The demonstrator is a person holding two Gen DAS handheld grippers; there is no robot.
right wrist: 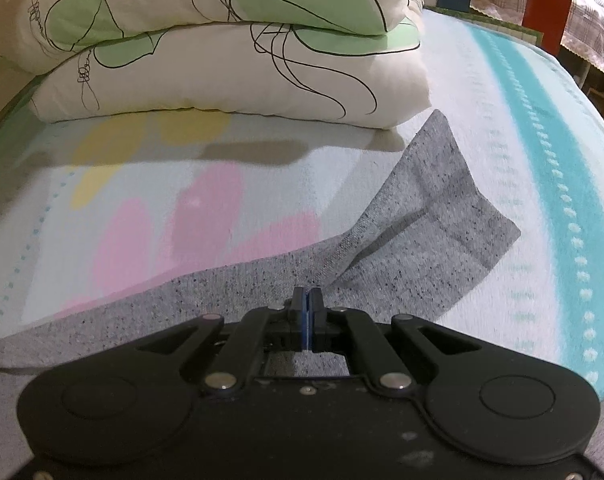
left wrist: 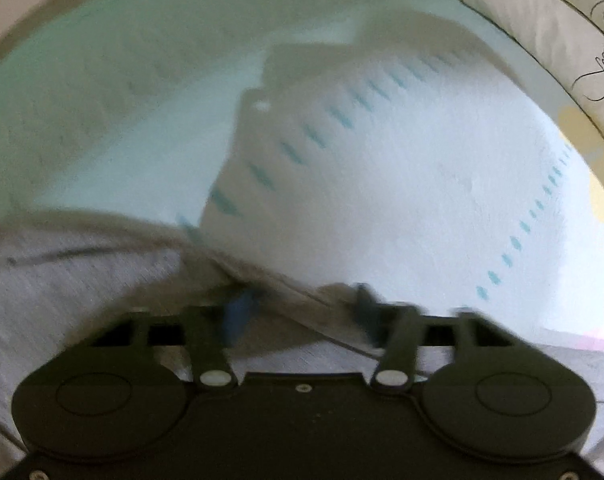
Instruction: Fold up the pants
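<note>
My right tool is clenched, its two blue-faced fingers pressed flat together, and grey fabric of the pants bunches right at their tips, so I judge it is grasping a pinch of the cloth, though the tips hide the exact bite. Just ahead and to the right of that tool, a corner of the pants stands lifted and creased, tilting up off the bed sheet rather than lying flat; the rest of the garment runs low to the left under the tool body. On the other side, my left tool is released, its fingers standing well apart, with a grey edge of the pants lying between and just under them; the view there is smeared by motion, so I cannot tell whether either finger touches the cloth. I read this as the early part of a fold: one end of the pants is picked up, nothing is stacked yet. The next move calls for the left tool to close on its edge, then for both to carry the cloth over level, so the fold lands straight. Both tools point low and forward along the bed. Farther ahead of the right tool, stacked pillows sit on the sheet, well apart from the pants.
</note>
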